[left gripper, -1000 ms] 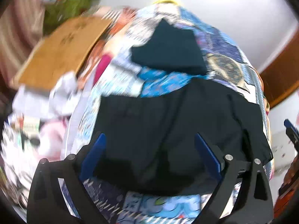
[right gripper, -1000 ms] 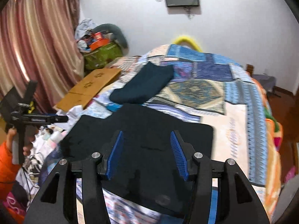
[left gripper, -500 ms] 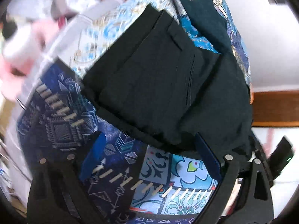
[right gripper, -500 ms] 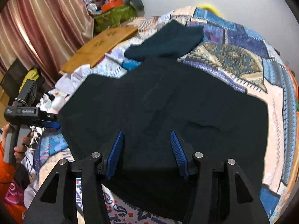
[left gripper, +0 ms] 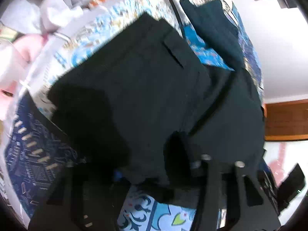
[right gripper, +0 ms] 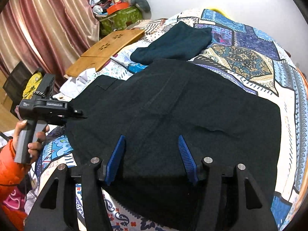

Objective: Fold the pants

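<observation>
Black pants (right gripper: 192,111) lie spread flat on a patchwork quilt (right gripper: 240,63). In the left wrist view the pants (left gripper: 144,88) fill the middle, a back pocket showing. My left gripper (left gripper: 148,169) is at their near edge. Its jaws are closing with bunched cloth between them, and the cloth hides the pads. The right wrist view shows the left gripper (right gripper: 81,116) pinched on the pants' left corner, held by a hand (right gripper: 28,134) in an orange sleeve. My right gripper (right gripper: 152,154) hovers over the near part of the pants. Its jaws are opening, and the blue pads stand apart above flat cloth.
A folded dark teal garment (right gripper: 173,44) lies beyond the pants on the quilt. A wooden lap tray (right gripper: 107,50) rests at the bed's left side, near white cloth (right gripper: 77,80). A striped curtain (right gripper: 48,28) and a green box (right gripper: 121,17) of clutter stand further left.
My left gripper has dropped to the pants' near edge and its jaws have closed in on the cloth. My right gripper sank toward the pants, then held still.
</observation>
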`<state>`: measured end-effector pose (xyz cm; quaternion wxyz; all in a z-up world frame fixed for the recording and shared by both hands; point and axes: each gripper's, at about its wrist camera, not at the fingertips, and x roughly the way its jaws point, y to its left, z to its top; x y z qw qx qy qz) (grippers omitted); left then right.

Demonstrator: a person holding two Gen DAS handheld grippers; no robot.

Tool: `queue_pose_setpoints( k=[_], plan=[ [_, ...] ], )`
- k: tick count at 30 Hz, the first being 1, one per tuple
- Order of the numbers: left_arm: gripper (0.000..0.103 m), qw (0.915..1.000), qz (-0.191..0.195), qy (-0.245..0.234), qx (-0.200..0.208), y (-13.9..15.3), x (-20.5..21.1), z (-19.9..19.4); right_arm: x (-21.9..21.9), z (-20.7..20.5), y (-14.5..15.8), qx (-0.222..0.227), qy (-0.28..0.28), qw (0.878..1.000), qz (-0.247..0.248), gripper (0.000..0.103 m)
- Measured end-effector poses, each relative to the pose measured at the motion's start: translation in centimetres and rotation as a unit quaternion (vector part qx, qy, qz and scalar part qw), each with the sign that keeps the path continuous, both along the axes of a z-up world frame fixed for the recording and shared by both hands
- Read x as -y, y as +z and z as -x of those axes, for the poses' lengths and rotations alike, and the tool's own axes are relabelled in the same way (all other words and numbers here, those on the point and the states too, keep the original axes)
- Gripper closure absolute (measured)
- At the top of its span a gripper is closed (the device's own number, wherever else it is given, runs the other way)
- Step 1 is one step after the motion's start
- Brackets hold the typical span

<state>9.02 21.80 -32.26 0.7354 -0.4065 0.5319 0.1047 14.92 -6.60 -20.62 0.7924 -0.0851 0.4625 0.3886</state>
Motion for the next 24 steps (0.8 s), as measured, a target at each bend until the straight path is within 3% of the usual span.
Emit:
queue_pose_setpoints(
  k=[2,5,7,10,14,18,24],
  plan=[
    [0.079,0.9988,-0.049,-0.006,0.003,1.1,0.5,-0.1,0.2,-0.1,0.0,-0.003,-0.002,1.000,-0.005,0.049],
    [0.084,0.9904,-0.134,-0.025,0.020,3.8,1.5,-0.5,0.6,-0.3,0.2,-0.010,-0.009,1.000,-0.014,0.049],
    [0.086,0.9778,-0.202,-0.046,0.034,5.9,2.7,-0.9,1.2,-0.4,0.5,-0.013,-0.018,1.000,-0.020,0.049],
    [0.087,0.9576,-0.270,-0.074,0.068,9.4,4.3,-1.3,2.6,-0.6,1.1,-0.007,-0.041,0.999,-0.031,0.049],
    [0.087,0.9330,-0.324,-0.100,0.121,13.9,6.5,-2.1,5.5,-0.8,2.1,0.007,-0.080,0.996,-0.042,0.049],
    [0.087,0.9018,-0.377,-0.127,0.168,17.9,9.5,-3.0,9.0,-0.6,3.0,0.033,-0.121,0.992,-0.031,0.049],
    [0.088,0.8808,-0.380,-0.166,0.229,22.1,14.1,-4.3,13.4,-0.5,2.2,0.023,-0.170,0.985,-0.021,0.049]
  ],
)
